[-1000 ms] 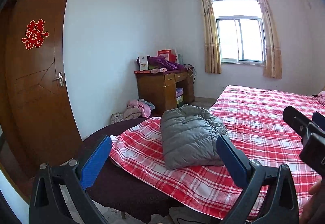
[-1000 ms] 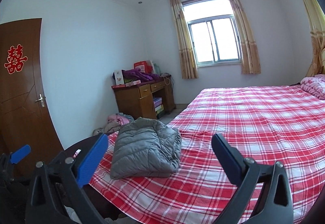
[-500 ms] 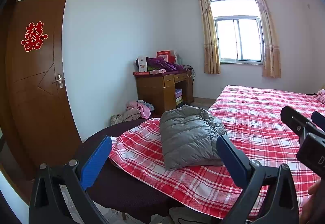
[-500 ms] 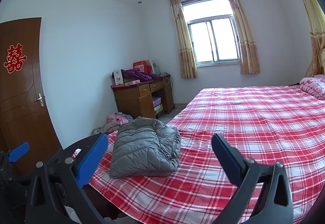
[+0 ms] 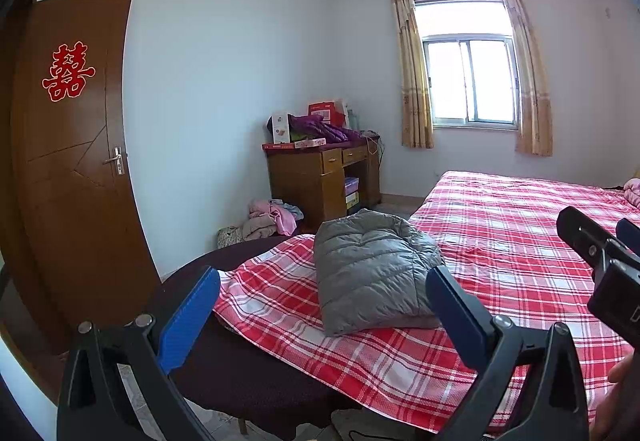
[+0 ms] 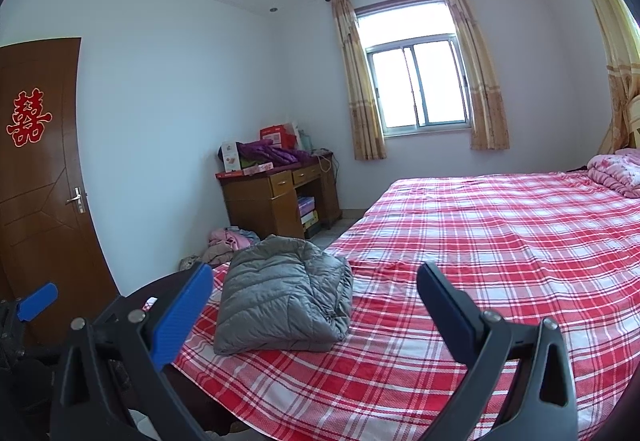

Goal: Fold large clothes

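Two hand-held grippers, left (image 5: 322, 315) and right (image 6: 314, 311), spread wide, holding nothing. Grey jacket (image 6: 282, 295) folded near the bed (image 6: 500, 241) corner. Risk: puffy filling springing open, bundle sliding off the edge.

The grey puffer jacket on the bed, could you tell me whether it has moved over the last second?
No. The grey jacket lies on the same plaid bedsheet corner.

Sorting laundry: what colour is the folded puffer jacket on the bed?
Grey, quilted; clearest in the right wrist view: jacket.
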Tool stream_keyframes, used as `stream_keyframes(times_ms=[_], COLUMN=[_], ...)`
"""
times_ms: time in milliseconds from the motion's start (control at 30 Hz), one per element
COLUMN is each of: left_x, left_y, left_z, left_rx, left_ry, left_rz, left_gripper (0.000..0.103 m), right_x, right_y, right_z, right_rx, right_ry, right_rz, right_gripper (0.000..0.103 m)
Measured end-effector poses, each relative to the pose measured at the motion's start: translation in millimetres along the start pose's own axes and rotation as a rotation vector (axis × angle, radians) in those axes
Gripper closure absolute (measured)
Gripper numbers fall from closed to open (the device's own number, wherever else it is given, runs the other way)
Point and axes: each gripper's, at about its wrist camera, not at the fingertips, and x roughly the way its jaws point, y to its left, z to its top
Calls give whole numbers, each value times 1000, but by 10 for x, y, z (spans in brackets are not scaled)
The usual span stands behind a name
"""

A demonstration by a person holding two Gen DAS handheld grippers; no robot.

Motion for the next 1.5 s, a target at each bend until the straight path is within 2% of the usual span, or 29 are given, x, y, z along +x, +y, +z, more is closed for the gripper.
stream_keyframes(times_ms=[900, 1067, 1233, 1400, 1500], left_x=[71, 129, 134, 130, 124], left_y=[21, 22, 19, 26, 3], left_z=[-21, -32, -32, -41, -40], left_rx=[3, -18, -14, -31, -23], left_ry=[6, 38, 36, 35, 32], left_rz=[1, -36, -37, -107, -108], left_gripper=[1, 1, 1, 1, 1], right_x=[23, 35, 62, 72, 71], right_y=[49, 53, 59, 67, 73], right_z=[3, 2, 4, -5, -8], right_rx=[-17, -22, -29, -33, -33], right_ry=[26, 37, 51, 58, 58], right_rz=[-36, -45, -56, -61, -59], right_gripper=[0, 0, 0, 0, 0])
